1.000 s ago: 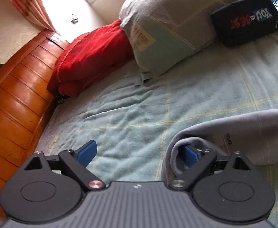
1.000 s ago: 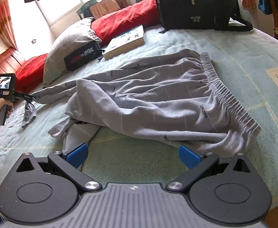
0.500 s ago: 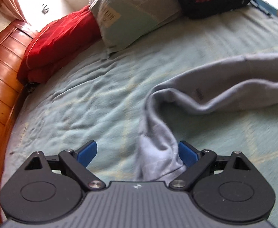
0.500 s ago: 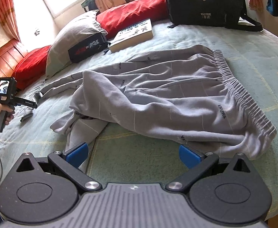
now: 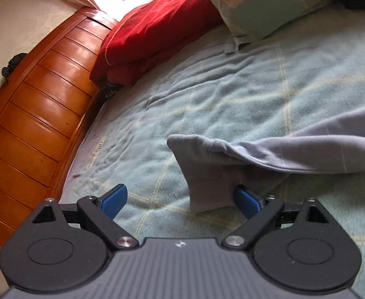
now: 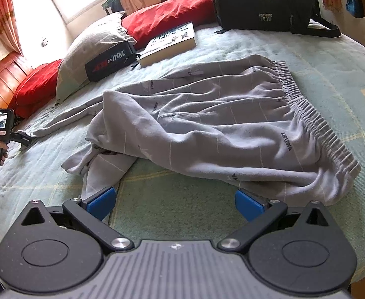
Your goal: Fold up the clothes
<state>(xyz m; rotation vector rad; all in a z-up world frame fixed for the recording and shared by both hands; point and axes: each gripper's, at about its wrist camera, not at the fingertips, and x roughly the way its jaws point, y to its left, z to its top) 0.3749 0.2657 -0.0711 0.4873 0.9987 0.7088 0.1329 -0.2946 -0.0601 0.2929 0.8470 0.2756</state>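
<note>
Grey trousers (image 6: pixel 207 124) lay rumpled on the bed (image 6: pixel 331 74); with both grippers' fingers (image 5: pixel 113 196) spread and empty, a shallow pinch could slip off the cuff (image 5: pixel 207 174).

Bed w/ pale green blanket (image 6: pixel 319 57), yellow grid lines. Grey trousers (image 6: pixel 219 124) spread across frame centre, one leg end lower right in left view (image 5: pixel 207 174). Upper left: red pillow (image 6: pixel 33 89), grey pillow (image 6: pixel 92 47), black pouch (image 6: pixel 110 62). Top centre: book (image 6: pixel 170 42), black bag (image 6: pixel 262 2).
</note>
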